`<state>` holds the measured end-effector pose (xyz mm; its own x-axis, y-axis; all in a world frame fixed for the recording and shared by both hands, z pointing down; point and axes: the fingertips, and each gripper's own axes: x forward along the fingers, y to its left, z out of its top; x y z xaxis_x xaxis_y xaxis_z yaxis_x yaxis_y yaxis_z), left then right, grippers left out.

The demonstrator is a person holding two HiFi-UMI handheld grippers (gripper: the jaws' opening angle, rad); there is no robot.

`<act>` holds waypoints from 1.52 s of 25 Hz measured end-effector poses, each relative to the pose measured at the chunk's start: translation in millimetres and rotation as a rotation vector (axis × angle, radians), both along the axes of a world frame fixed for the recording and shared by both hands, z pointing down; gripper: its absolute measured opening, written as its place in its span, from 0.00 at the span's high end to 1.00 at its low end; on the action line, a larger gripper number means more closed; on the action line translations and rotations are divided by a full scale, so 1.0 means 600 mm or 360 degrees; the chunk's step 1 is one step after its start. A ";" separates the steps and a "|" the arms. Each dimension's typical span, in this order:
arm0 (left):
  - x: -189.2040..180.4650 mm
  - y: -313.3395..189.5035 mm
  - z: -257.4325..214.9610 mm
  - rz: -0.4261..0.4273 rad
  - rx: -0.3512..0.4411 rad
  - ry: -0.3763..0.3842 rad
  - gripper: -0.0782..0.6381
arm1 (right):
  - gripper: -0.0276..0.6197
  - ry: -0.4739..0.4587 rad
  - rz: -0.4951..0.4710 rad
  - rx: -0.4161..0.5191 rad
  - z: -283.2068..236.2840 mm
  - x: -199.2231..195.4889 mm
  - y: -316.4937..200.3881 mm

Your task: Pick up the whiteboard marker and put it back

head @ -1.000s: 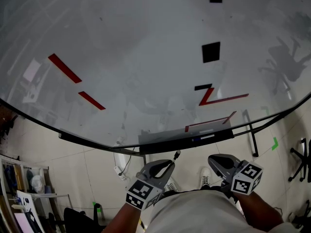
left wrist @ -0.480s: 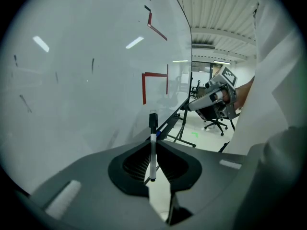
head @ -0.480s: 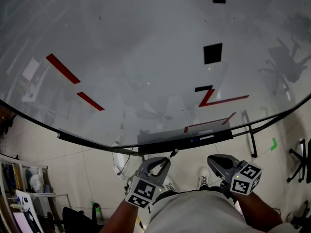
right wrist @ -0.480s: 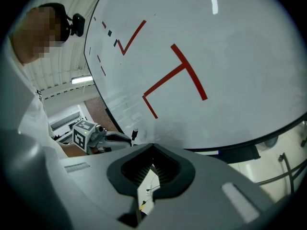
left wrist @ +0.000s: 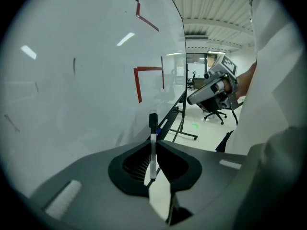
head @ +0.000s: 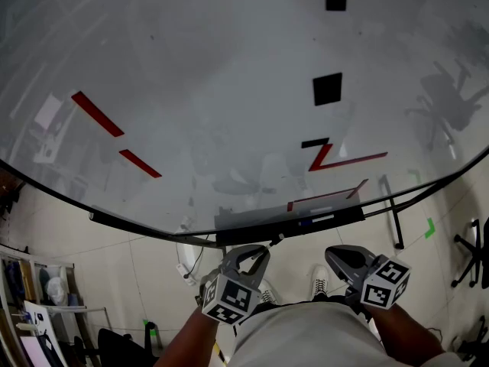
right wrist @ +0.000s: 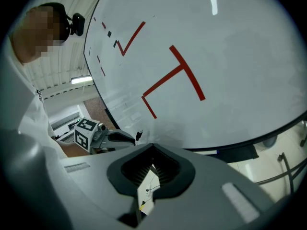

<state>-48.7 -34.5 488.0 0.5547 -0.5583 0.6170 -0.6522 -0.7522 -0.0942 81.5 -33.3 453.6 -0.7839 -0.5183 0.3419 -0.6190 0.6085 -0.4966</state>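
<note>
The whiteboard marker (left wrist: pixel 152 150), white with a black cap, stands upright between the jaws of my left gripper (left wrist: pixel 152 140), which is shut on it. In the head view the left gripper (head: pixel 260 252) sits just below the dark tray (head: pixel 328 217) on the whiteboard's lower edge. The marker's black tip (head: pixel 278 238) pokes up close to the tray's underside. My right gripper (head: pixel 335 252) hangs to the right at the same height, jaws together on nothing. The right gripper view shows its shut jaws (right wrist: pixel 152 147), the left gripper (right wrist: pixel 103 137) and the marker tip (right wrist: pixel 139 135).
The big whiteboard (head: pixel 229 67) carries red tape strips (head: pixel 98 113) and black squares (head: pixel 327 89). A stand leg (head: pixel 396 216) and an office chair (head: pixel 474 251) are at the right. Shelves with clutter (head: pixel 38 304) are at the lower left, and a cable (head: pixel 187 270) lies on the tiled floor.
My left gripper has edged up and slightly right, bringing the marker tip closer to the tray. The right gripper has barely moved.
</note>
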 end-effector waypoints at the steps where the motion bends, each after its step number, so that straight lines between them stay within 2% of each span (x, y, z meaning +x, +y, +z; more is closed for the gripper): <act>1: 0.000 -0.001 0.002 0.0009 0.0011 -0.0028 0.81 | 0.95 0.0000 0.0002 0.0000 0.000 0.001 0.000; 9: -0.001 -0.004 0.010 0.0019 0.0015 -0.0059 0.81 | 0.95 0.0001 0.0014 0.0000 0.002 0.004 0.002; 18: -0.010 -0.006 0.038 0.0157 0.0144 -0.0427 0.81 | 0.95 -0.0003 0.0016 0.0003 0.002 0.003 -0.001; 26: -0.012 -0.010 0.045 0.0189 0.0162 -0.0498 0.81 | 0.95 -0.0001 0.0023 -0.0001 0.003 0.004 0.001; 34: -0.014 -0.018 0.064 0.0268 0.0208 -0.0672 0.81 | 0.95 0.0006 0.0019 -0.0009 0.007 0.004 0.003; 38: -0.014 -0.021 0.070 0.0292 0.0215 -0.0713 0.81 | 0.95 0.0008 0.0021 -0.0010 0.007 0.005 0.002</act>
<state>-57.1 -47.3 530.0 0.3483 -0.5678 0.7459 -0.3834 -0.8124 -0.4394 84.6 -32.1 457.9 -0.7751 -0.5265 0.3494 -0.6296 0.5970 -0.4972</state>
